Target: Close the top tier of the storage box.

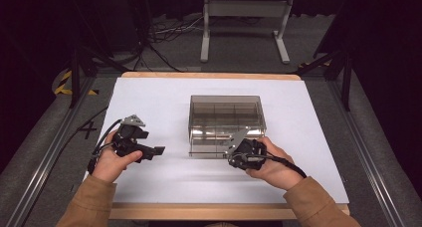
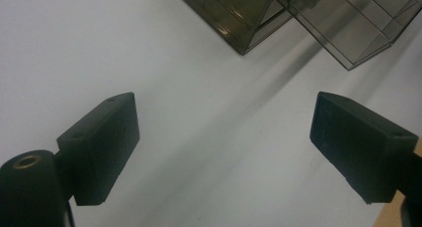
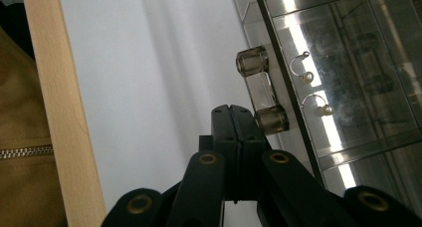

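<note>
A smoked clear box (image 1: 226, 120) with drawers stands mid-table on the white mat. My right gripper (image 1: 233, 148) is at its front face. In the right gripper view the right gripper (image 3: 232, 109) is shut with nothing between its jaws, and its tip lies just left of the drawer's clear handle (image 3: 260, 87); I cannot tell if they touch. Two pearl earrings (image 3: 308, 76) lie behind the drawer front. My left gripper (image 1: 152, 143) rests on the mat left of the box. In the left gripper view the left gripper (image 2: 224, 107) is wide open and empty, with the box (image 2: 239, 18) beyond it.
The white mat (image 1: 159, 102) covers a wooden table whose front edge (image 1: 209, 211) runs along the bottom. A person's tan sleeves come in from below. Metal rails (image 1: 45, 157) flank the table, and a grey stand (image 1: 244, 8) and cables lie on the floor behind.
</note>
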Demonstrator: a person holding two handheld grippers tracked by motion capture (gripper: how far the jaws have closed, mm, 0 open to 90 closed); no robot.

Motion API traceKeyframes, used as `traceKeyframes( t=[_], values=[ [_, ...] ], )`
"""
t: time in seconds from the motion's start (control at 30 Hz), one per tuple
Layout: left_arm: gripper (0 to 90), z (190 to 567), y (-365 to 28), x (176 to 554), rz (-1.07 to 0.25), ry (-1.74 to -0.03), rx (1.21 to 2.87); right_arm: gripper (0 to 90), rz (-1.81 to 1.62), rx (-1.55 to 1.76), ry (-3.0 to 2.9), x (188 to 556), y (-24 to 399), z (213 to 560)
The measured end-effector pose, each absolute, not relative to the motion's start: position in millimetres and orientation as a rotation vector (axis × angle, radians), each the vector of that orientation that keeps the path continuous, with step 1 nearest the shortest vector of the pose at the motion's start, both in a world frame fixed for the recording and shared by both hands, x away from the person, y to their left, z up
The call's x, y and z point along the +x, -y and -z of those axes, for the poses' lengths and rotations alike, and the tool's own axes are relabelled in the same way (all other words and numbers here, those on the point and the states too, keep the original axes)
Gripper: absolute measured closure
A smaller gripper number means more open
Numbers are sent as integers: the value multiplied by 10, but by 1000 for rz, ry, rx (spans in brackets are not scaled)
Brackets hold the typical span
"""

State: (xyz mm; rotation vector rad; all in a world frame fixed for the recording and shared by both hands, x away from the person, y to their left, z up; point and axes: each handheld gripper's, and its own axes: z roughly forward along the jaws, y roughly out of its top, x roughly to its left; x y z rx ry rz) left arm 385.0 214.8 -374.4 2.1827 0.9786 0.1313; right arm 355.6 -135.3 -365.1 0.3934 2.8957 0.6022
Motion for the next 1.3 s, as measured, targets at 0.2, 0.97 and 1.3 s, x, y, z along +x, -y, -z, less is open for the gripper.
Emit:
traceKeyframes(
  t=[0.2, 0.97, 1.3],
  values=[
    [126, 3744, -2149, 3850, -132, -978, 2185, 900, -606, 413, -2878, 3617, 1359, 3629],
    [126, 3752, -2164, 3838, -135, -985, 2184, 900, -699, 526, -2798, 3842, 1429, 3577],
    [126, 3756, -2198, 3791, -140, -996, 2182, 900, -749, 565, -2752, 3924, 1456, 3578]
  ],
)
